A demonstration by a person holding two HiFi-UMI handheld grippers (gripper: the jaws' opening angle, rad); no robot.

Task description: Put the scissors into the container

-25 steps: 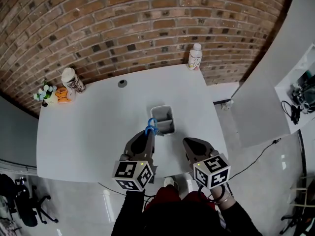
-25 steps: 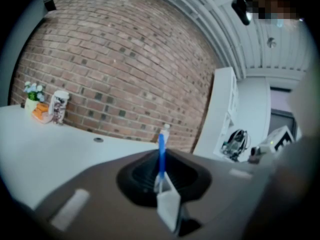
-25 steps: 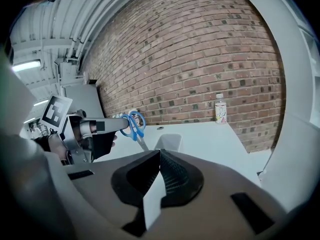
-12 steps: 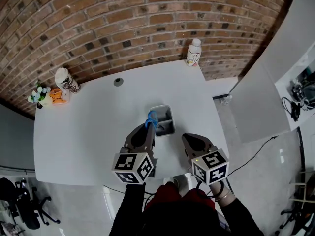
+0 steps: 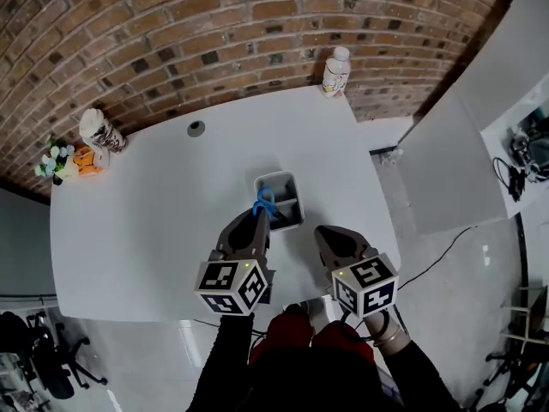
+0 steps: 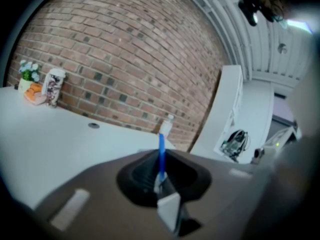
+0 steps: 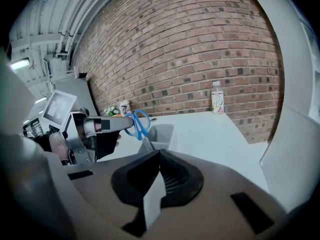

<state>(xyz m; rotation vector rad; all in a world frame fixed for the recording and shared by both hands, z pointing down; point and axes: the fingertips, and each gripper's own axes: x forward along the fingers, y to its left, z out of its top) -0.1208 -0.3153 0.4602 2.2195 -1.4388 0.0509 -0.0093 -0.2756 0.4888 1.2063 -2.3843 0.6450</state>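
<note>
My left gripper (image 5: 256, 220) has its jaws narrow, clamped on the blue-handled steel scissors (image 5: 263, 202). They hang blades-down over the near left corner of the grey plastic divided container (image 5: 298, 202). I judge this the placing step: carry them farther over a compartment, lower, then let go. My right gripper (image 5: 331, 237), jaws together and empty, hovers by the white table's (image 5: 146, 221) near edge. Bare tabletop surrounds the container.
</note>
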